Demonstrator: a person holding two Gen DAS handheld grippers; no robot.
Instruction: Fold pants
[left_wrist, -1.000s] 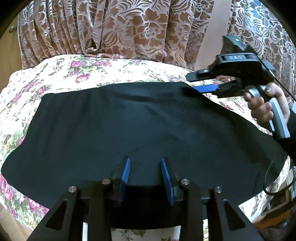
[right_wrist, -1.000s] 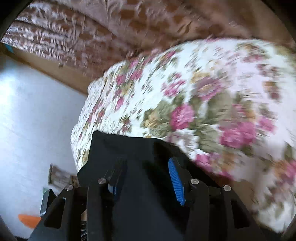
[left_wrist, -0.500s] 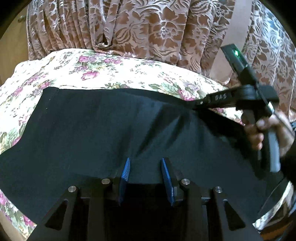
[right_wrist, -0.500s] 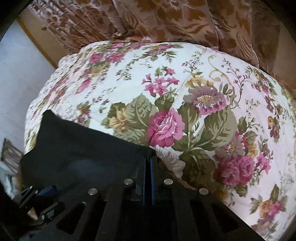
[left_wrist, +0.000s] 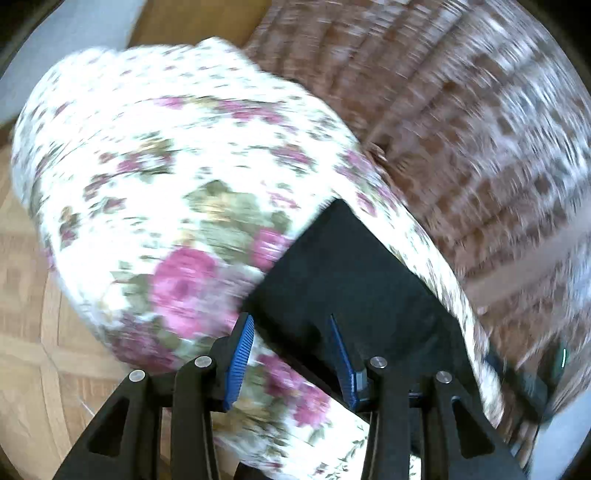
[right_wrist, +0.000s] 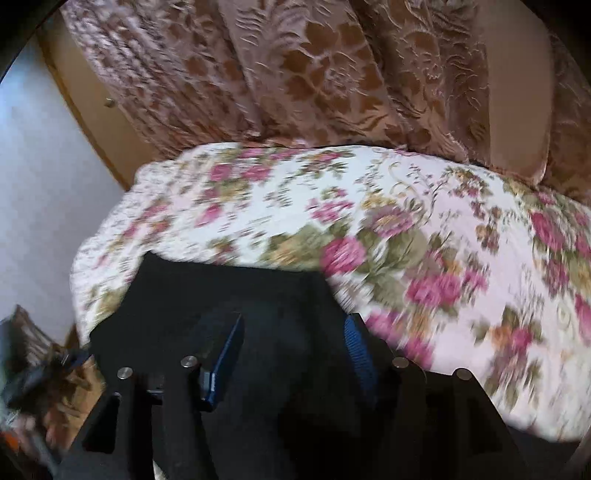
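The black pants (left_wrist: 351, 266) lie on the flowered bedspread (left_wrist: 166, 177), their corner reaching toward my left gripper (left_wrist: 291, 360). The left jaws are opening; bedspread and the pants' edge show between the blue pads (left_wrist: 242, 358), and neither pad presses on cloth. This view is motion-blurred. In the right wrist view the pants (right_wrist: 221, 288) spread dark under my right gripper (right_wrist: 291, 352). Its jaws are opening above the cloth, the pads (right_wrist: 356, 350) apart, with nothing pinched.
A brown patterned curtain (right_wrist: 332, 74) hangs behind the bed. Wooden floor (left_wrist: 29, 332) lies left of the bed, and a pale wall (right_wrist: 37, 184) stands beyond its end. A blurred dark tool with a green light (left_wrist: 561, 358) sits at the lower right.
The left view has swung and rolled sharply, from the wide spread of pants to one corner of them, and its jaws have widened. The right gripper, shut on the pants' edge, has let go.
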